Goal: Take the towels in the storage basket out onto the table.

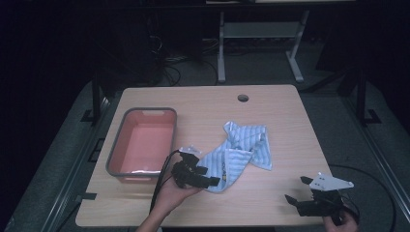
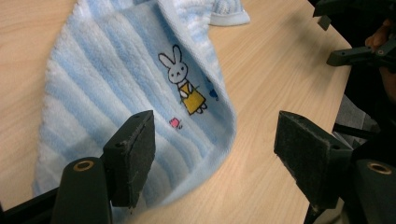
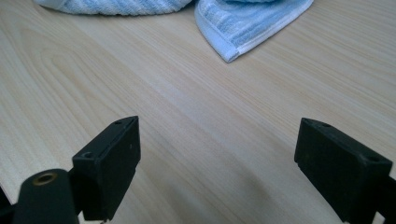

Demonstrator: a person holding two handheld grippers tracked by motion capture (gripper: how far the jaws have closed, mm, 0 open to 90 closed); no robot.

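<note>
A light blue striped towel (image 1: 239, 147) lies crumpled at the middle of the wooden table (image 1: 285, 125). Its near corner bears a small rabbit picture (image 2: 184, 79). My left gripper (image 1: 212, 181) hovers at that corner, jaws open, one pad over the cloth and the other over bare wood; in the left gripper view the towel's (image 2: 116, 79) edge runs between the pads of the left gripper (image 2: 217, 154). My right gripper (image 1: 296, 189) rests open near the table's front right edge, apart from the towel. In the right gripper view the right gripper (image 3: 217, 161) spans bare wood, with a towel corner (image 3: 243, 23) farther off.
A grey-rimmed tub with a pink inside (image 1: 142, 142) stands at the left of the table, close to my left hand. A round cable hole (image 1: 242, 98) sits near the table's far edge. Table legs and cables lie on the dark floor beyond.
</note>
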